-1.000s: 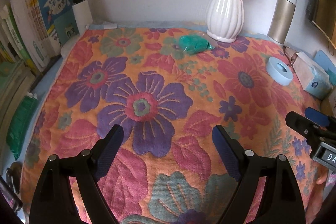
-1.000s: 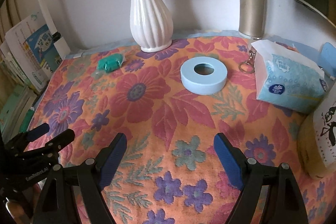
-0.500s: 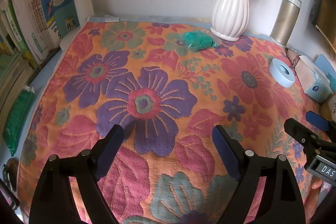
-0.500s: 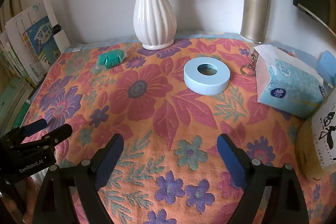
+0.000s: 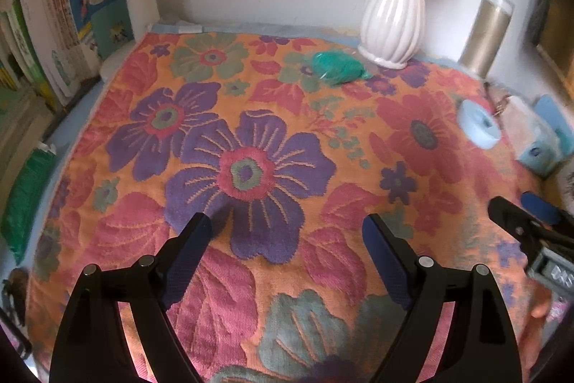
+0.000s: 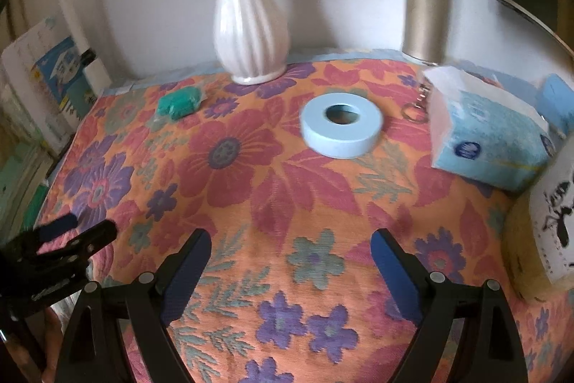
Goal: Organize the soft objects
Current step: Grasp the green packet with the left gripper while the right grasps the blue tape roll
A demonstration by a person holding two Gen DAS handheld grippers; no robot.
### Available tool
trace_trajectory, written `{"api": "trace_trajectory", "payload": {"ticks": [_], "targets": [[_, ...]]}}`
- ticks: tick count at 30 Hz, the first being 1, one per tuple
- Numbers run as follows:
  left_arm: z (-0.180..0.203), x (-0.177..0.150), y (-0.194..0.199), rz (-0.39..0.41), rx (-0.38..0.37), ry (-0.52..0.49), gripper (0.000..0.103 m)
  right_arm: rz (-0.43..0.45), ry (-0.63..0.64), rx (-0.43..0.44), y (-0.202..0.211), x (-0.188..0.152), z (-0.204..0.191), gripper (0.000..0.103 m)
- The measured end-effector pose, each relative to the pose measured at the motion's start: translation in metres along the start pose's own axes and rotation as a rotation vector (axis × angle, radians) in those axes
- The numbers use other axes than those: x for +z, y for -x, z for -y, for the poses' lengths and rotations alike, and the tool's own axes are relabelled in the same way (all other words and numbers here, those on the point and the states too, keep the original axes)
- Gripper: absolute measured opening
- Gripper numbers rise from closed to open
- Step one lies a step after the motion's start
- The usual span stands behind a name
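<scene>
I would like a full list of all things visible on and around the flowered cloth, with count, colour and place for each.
Flowered cloth: one, orange with red and purple flowers, covers the surface.
Vase: one, white, blue flowers, at the back wall.
Green packet: one, lies front-left of the vase.
Ring: one, light blue, lies flat, centre-right.
Flask: one, gold, at the back, right of the vase.
Tissue pack: one, light blue, right edge.
Key ring: one, metal, between ring and tissue pack.
Books: several, left side.
Left gripper: black, blue pads, open, empty.
Right gripper: same, open, empty.
</scene>
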State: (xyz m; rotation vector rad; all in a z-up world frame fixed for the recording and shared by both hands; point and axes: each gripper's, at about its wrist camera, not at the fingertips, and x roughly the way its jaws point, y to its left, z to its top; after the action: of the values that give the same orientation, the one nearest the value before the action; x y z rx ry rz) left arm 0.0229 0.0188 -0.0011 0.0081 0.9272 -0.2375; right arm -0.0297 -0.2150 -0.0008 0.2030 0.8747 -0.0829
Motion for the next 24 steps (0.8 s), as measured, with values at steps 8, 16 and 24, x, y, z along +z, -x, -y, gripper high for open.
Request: {"api": "trace_trajectory", "payload": {"ticks": [8, 16, 24], "targets": [[0.014, 0.049, 0.018, -0.014, -0.084, -0.106, 0.085, -0.128, -0.09, 0.013, -0.007, 0.029, 0.03, 0.09], [0.031, 0.119, -0.068, -0.026, -0.123, -0.178, 0.085, -0.133, -0.077, -0.03, -0.053, 0.065, 0.029, 0.09], [0.04, 0.131, -0.108, -0.041, -0.095, -0.234, 0.084, -0.075, -0.016, -0.088, -0.074, 0.082, 0.019, 0.089]]}}
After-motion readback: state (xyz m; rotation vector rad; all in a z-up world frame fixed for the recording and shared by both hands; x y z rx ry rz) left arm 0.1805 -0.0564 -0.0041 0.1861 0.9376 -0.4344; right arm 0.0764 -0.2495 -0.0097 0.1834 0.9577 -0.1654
